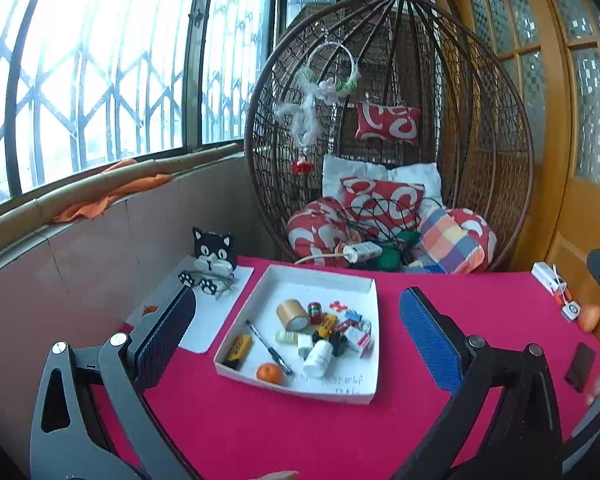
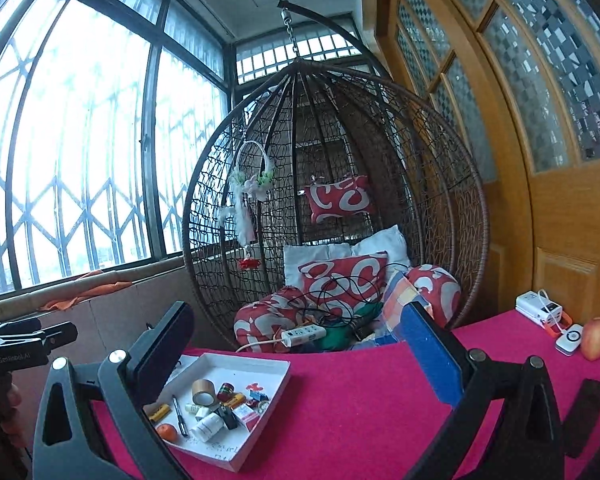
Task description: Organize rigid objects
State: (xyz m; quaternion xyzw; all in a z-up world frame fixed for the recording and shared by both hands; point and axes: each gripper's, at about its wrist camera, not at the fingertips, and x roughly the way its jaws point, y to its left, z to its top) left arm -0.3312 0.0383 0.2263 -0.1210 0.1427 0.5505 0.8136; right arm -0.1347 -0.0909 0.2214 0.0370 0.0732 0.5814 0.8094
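Left wrist view: left gripper (image 1: 300, 320) spread wide, holding nothing, hovering above the red table (image 1: 480, 308); white tray (image 1: 364, 394) sits straight ahead between the two fingers, flat on the table; in the tray a tape roll (image 1: 293, 313), black pen (image 1: 269, 347), yellow battery (image 1: 238, 351), small orange (image 1: 269, 373), white bottle (image 1: 318, 357) and a heap of small boxes, all touching or close; cat figure (image 1: 213, 255) on white paper beyond the left finger; apple (image 1: 589, 317) and a white charger (image 1: 551, 282) far off past the right finger; black phone (image 1: 579, 366) just outside the right finger; hanging wicker chair (image 1: 496, 152) behind the table, full of cushions.

Right wrist view: right gripper (image 2: 300, 364) also spread wide, empty, above the table; tray lies low by its left finger, partly hidden behind that finger; tape roll (image 2: 203, 392), pen (image 2: 179, 416), orange (image 2: 167, 432) and bottle (image 2: 207, 426) visible inside; apple (image 2: 596, 338) well past the right finger near the door; the left gripper shows at the frame's left edge.
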